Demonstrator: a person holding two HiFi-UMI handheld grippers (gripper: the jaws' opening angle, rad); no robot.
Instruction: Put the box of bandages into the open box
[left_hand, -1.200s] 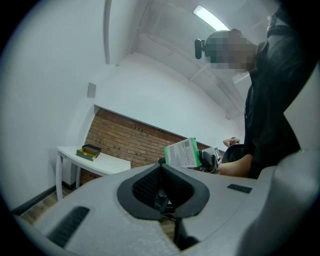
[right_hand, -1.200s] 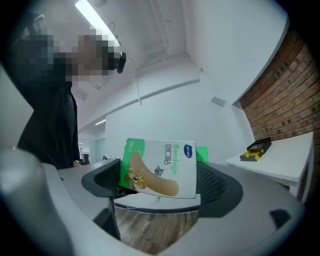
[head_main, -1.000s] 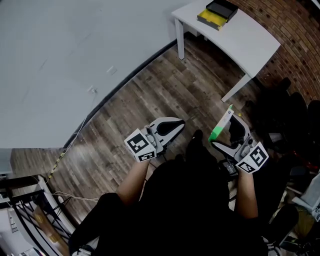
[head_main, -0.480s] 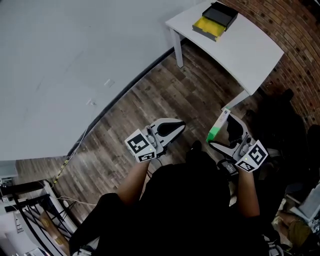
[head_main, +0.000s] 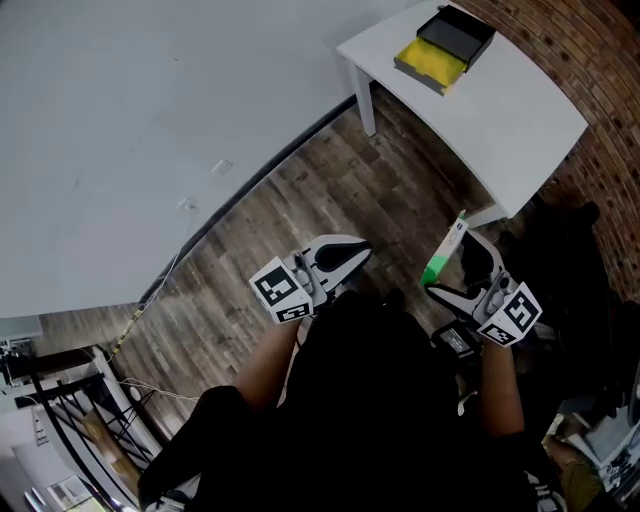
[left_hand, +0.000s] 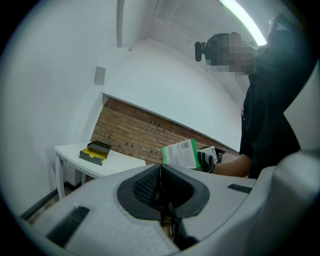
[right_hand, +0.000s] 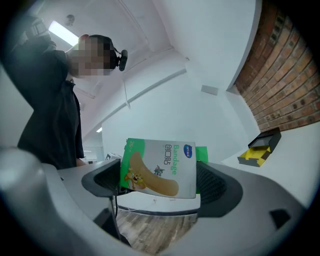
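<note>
White table (head_main: 520, 100) far right, beside brick wall (head_main: 610, 60). Wood-plank floor (head_main: 300, 200) meets white wall (head_main: 130, 120) along dark baseboard (head_main: 270, 165). Wall socket (head_main: 222, 168) low on wall. Thin cable (head_main: 140, 300) trails toward black wire rack (head_main: 40, 400), near left.

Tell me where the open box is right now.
In the head view the open box sits on the white table at top right, ahead of the right gripper, which holds the box of bandages.
</note>
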